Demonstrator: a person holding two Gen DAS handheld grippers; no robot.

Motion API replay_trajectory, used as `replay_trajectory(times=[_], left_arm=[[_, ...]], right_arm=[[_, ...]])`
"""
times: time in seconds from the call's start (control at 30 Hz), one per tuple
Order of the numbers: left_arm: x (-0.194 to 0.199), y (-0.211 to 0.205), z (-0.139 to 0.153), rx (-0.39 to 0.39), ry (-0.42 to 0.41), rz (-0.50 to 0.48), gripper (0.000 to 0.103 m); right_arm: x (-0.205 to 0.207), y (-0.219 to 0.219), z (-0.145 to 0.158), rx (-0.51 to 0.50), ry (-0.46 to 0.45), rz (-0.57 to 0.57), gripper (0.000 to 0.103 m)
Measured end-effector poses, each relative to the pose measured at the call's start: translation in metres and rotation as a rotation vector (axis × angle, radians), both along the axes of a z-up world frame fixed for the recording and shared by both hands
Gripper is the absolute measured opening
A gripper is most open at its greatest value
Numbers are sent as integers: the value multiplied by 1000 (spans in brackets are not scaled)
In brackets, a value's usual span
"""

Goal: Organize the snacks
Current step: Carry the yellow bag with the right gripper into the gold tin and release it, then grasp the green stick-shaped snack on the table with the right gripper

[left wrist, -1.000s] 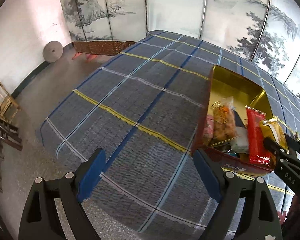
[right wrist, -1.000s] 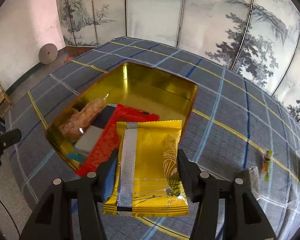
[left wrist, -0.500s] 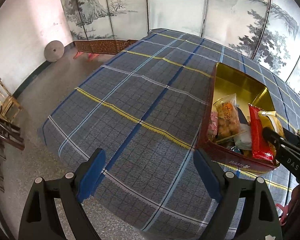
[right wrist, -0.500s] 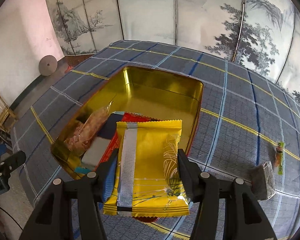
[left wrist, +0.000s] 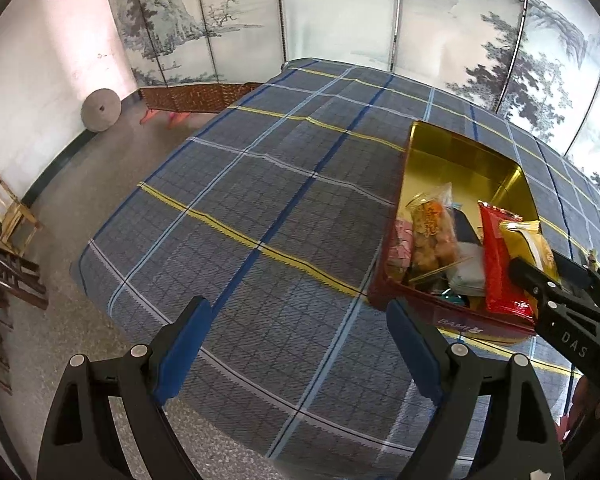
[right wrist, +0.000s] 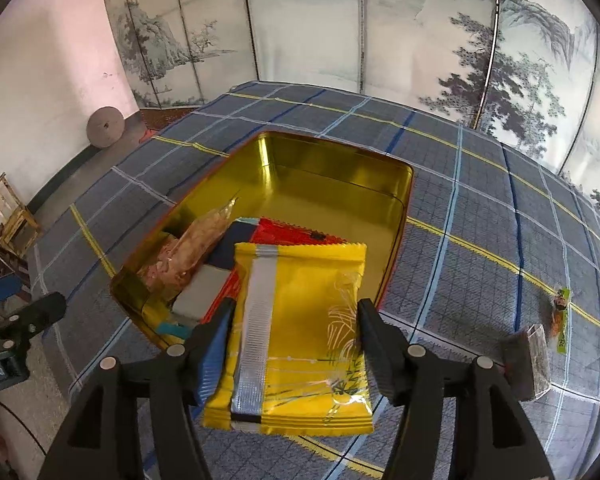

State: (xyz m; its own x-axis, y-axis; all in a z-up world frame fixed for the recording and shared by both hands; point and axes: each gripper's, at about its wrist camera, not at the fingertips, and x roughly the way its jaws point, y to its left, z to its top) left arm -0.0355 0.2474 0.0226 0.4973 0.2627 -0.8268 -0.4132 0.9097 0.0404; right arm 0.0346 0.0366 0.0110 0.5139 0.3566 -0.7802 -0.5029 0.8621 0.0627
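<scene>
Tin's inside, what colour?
Shiny gold inside the tin; clearest in the right wrist view.

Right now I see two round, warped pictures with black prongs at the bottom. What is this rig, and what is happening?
There is no robot here. A person holds a two-finger gripper in each hand, and a wide-angle camera on each looks forward along its fingers, so the prongs are those fingers. One picture comes from the left gripper, which is open and empty above the checked cloth. The other comes from the right gripper. Its jaws have just been opening, with a yellow packet between them, its edges at the pads, over the near rim of a gold-lined tin. The tin already holds a red packet and a clear bag of fried snacks. A dark packet and a small green one lie loose on the cloth.
</scene>
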Motion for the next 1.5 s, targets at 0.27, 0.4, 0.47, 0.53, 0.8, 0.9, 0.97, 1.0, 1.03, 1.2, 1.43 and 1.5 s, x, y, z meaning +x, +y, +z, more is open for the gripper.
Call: replay_trajectory(times=[0.27, 0.4, 0.47, 0.53, 0.8, 0.9, 0.97, 1.0, 1.03, 1.2, 1.43, 1.5], left_arm=[[4, -12, 3, 8, 1, -23, 87], [6, -16, 4, 15, 3, -31, 87], [6, -18, 5, 16, 2, -36, 87], [7, -22, 6, 19, 3, -43, 87], [13, -35, 9, 30, 3, -65, 87], [15, -41, 9, 35, 3, -74, 87], [16, -45, 10, 37, 4, -82, 87], [16, -48, 10, 38, 1, -87, 87], [17, -50, 11, 39, 1, -91, 87], [22, -64, 10, 42, 3, -118, 87], [32, -87, 10, 50, 7, -164, 87], [37, -97, 10, 51, 7, -183, 87]], right_arm=[[-1, -4, 2, 11, 1, 11, 67], [-2, -5, 3, 16, 0, 19, 68], [-2, -6, 3, 21, -1, 23, 68], [-3, -9, 4, 25, -1, 25, 68], [-3, -21, 8, 68, -2, 16, 73], [-4, -27, 11, 76, -6, 8, 73], [-3, -32, 12, 80, -8, 2, 73], [-3, -36, 13, 83, -12, -5, 73], [-3, -40, 14, 86, -17, -9, 73], [3, -73, 17, 69, -50, -53, 73], [21, -146, 7, 32, -61, -156, 73], [29, -170, 2, 13, -65, -206, 73]])
